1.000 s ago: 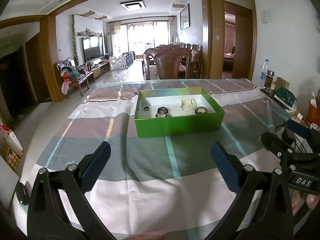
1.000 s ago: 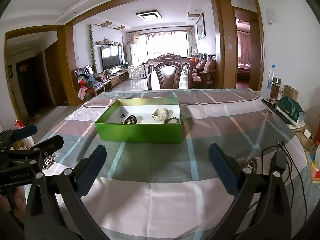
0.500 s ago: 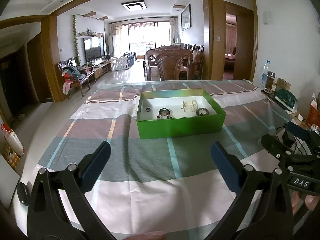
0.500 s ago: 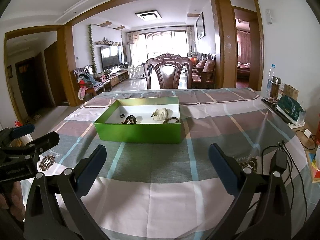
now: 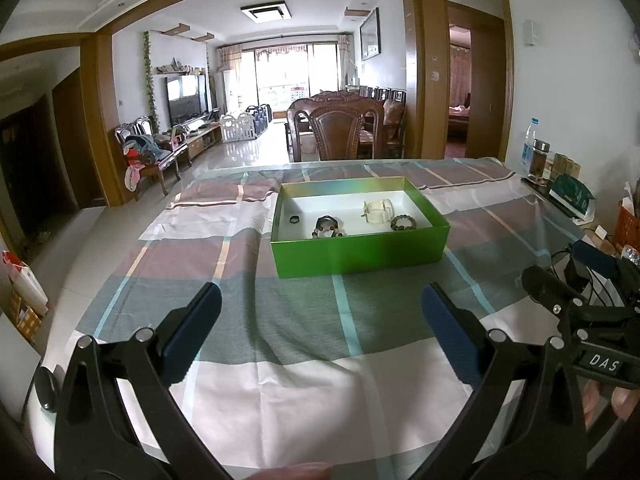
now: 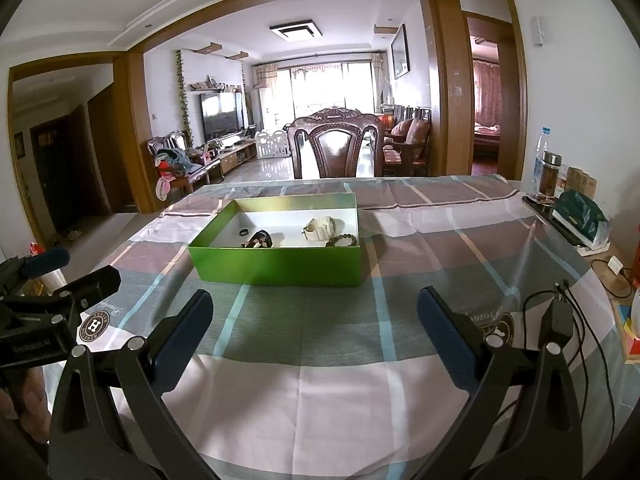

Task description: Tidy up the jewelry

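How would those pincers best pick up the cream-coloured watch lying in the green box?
Probably from straight above: the green box has walls blocking any sideways approach. Close the fingers across the cream watch at its narrow strap, since its band looks curled and stands a little proud of the white floor.

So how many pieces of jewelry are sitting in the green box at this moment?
4, all on the white floor of the green box: small dark ring far left, dark beaded piece beside it, cream band, beaded bracelet far right. The near wall may hide more.
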A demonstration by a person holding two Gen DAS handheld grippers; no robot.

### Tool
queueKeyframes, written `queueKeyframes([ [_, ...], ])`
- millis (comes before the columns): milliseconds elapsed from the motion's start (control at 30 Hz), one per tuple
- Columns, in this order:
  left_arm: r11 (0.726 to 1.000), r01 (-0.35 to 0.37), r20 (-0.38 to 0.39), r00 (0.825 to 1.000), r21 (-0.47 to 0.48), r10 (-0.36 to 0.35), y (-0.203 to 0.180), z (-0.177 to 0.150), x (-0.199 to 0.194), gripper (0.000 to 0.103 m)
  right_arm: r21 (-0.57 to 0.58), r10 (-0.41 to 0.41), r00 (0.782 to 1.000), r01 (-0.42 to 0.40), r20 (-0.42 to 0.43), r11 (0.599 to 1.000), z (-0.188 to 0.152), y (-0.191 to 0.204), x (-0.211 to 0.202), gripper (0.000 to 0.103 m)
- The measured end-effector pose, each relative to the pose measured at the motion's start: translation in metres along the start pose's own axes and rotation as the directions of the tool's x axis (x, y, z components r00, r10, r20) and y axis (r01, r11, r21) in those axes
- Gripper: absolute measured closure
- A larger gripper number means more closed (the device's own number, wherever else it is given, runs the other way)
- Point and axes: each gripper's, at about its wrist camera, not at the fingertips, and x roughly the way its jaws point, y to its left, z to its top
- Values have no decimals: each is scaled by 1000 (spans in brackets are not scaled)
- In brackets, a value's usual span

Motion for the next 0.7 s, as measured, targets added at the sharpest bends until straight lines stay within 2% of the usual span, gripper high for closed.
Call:
queueKeyframes([
  [700,1000,1,1,1000,3,-1,-1,0,0,4,1,0,1000,0,-2,1000,-2,-1,1,3],
])
